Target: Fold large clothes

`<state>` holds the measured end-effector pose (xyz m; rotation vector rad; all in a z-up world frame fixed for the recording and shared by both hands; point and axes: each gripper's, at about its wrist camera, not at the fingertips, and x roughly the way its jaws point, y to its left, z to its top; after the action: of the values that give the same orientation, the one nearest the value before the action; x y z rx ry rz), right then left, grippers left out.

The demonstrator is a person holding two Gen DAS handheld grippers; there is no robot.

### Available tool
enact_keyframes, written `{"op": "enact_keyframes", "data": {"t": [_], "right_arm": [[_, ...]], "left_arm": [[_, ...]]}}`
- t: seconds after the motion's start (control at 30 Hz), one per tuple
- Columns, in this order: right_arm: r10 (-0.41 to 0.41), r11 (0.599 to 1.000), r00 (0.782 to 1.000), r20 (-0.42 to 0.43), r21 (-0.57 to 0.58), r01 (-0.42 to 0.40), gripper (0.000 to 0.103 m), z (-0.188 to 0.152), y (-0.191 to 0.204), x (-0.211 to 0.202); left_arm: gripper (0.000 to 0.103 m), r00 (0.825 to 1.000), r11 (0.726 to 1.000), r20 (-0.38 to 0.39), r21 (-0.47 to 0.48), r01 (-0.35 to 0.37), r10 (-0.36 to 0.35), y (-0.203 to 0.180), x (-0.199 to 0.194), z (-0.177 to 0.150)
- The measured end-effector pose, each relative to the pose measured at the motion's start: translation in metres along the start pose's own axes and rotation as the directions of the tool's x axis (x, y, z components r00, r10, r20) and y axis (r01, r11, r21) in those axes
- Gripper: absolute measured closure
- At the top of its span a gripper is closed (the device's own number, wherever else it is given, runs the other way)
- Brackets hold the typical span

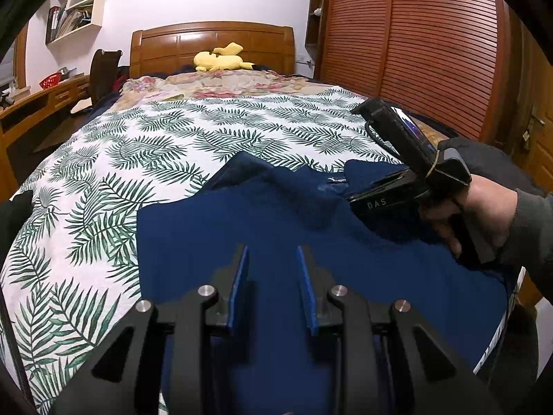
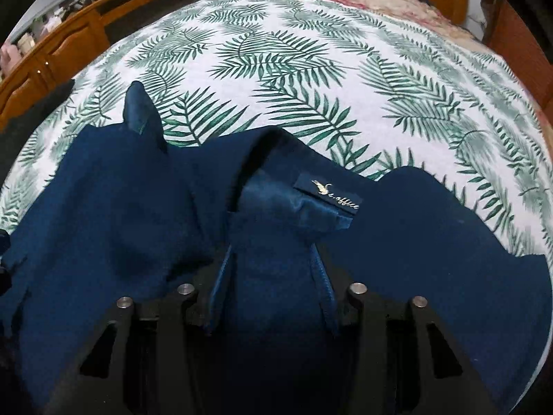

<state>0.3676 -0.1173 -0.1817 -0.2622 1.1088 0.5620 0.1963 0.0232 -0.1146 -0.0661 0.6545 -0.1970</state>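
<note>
- The bed (image 1: 145, 145), under a white cover with green fern print, carries the dark blue knitted garment (image 1: 276, 221) at its near edge.
- The right tool (image 2: 273, 269) has navy fabric between its spread fingers near the collar label (image 2: 328, 195); whether it grips is unclear.
- The left tool (image 1: 271, 276) hovers released above the garment.
- A yellow plush toy (image 1: 221, 58) lies far by the headboard.

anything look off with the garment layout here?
Yes. The navy garment lies bunched: collar area with the label is humped up between the right gripper jaws, and one corner stands up off the leaf-print bedspread.
</note>
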Motion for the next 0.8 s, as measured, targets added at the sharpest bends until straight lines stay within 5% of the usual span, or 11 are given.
{"op": "enact_keyframes", "data": {"t": [0.03,0.13,0.37,0.57,0.67,0.73,0.8], "right_arm": [[0.018,1.000,1.000,-0.005,-0.002,-0.018,0.088,0.000,0.002,0.001],[-0.006,0.999,1.000,0.004,-0.043,0.006,0.099,0.002,0.013,-0.002],[-0.136,0.990,0.966,0.221,-0.009,0.142,0.101,0.022,0.012,-0.038],[-0.208,0.976,0.953,0.218,-0.012,0.216,0.100,0.032,0.010,-0.038],[-0.223,0.974,0.952,0.208,0.001,0.228,0.083,0.029,0.006,-0.043],[-0.215,0.976,0.952,0.218,0.008,0.219,0.060,0.025,0.001,-0.054],[-0.214,0.976,0.950,0.229,0.011,0.217,0.053,0.017,0.000,-0.065]], "left_arm": [[0.077,1.000,1.000,-0.001,0.000,-0.001,0.001,0.000,0.000,0.000],[0.077,1.000,1.000,-0.003,-0.001,-0.002,0.002,0.001,0.001,0.000],[0.077,1.000,1.000,-0.005,-0.001,-0.003,0.003,0.003,0.001,-0.002],[0.077,1.000,1.000,-0.008,-0.004,0.000,0.000,0.004,0.002,-0.001],[0.077,1.000,1.000,-0.007,0.001,-0.001,0.001,0.004,0.001,-0.001],[0.077,1.000,1.000,-0.005,0.003,-0.001,0.001,0.004,0.000,-0.002],[0.077,1.000,1.000,-0.003,0.001,0.002,-0.002,0.004,-0.001,-0.002]]}}
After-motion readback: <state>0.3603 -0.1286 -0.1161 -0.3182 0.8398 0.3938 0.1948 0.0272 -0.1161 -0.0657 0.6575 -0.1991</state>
